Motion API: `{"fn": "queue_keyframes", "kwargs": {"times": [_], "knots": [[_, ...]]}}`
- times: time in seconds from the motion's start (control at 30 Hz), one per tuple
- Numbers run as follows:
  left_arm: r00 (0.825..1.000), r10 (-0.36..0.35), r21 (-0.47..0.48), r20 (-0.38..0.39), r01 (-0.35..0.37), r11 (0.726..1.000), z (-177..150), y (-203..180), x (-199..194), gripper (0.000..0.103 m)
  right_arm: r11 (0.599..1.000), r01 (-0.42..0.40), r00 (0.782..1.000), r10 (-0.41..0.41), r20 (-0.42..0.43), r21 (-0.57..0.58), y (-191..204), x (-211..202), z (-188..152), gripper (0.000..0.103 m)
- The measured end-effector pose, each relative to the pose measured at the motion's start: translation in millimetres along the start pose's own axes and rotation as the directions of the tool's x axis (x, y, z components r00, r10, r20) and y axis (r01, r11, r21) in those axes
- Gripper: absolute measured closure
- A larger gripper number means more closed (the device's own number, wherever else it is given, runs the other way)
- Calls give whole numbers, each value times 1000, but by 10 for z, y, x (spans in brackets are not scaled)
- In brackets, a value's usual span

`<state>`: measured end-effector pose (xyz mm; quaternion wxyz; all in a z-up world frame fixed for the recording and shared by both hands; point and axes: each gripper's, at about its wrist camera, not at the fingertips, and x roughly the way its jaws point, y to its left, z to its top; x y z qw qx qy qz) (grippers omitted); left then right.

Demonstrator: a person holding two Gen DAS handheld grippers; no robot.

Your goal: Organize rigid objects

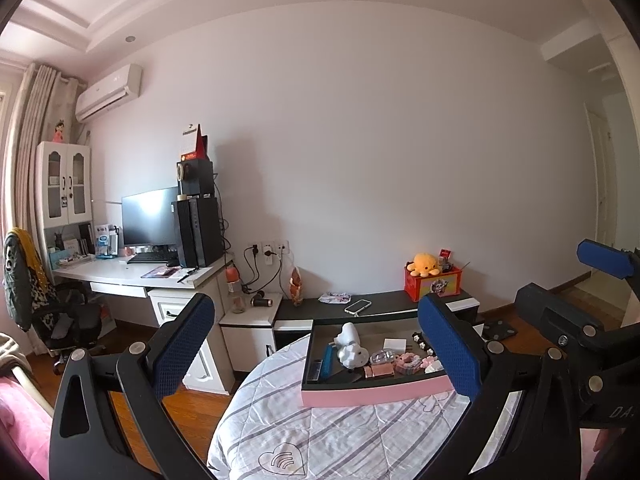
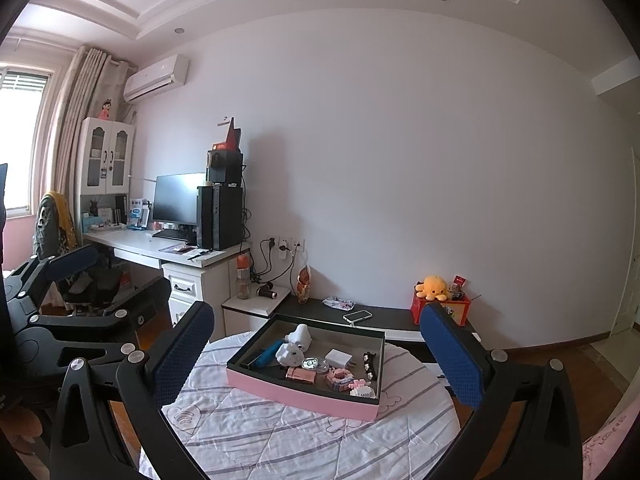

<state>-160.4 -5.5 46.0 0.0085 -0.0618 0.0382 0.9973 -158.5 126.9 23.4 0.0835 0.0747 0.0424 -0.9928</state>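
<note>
All the small stuff sits in the tray (image 2: pixel 276 386) mid-frame; both tools, left tool (image 1: pixel 316 344) and right tool (image 2: pixel 316 354), gape empty. Finished or starting? Can't tell.

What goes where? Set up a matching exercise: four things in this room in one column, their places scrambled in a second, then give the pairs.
Things:
1. yellow plush octopus
2. white smartphone
3. white instant camera
4. black computer monitor

Places:
A. inside the pink-sided tray on the round table
B. on the white desk
C. on top of the red box
D. flat on the low dark cabinet

Pairs: 1-C, 2-D, 3-A, 4-B
</note>
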Motion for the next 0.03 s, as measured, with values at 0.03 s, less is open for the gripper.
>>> {"fn": "queue_keyframes", "kwargs": {"times": [0.03], "knots": [[1000, -1, -1, -3, 1, 1000, 0, 4, -3, 0, 1000, -1, 1000, 1, -2, 2, -1, -4, -4, 0]]}}
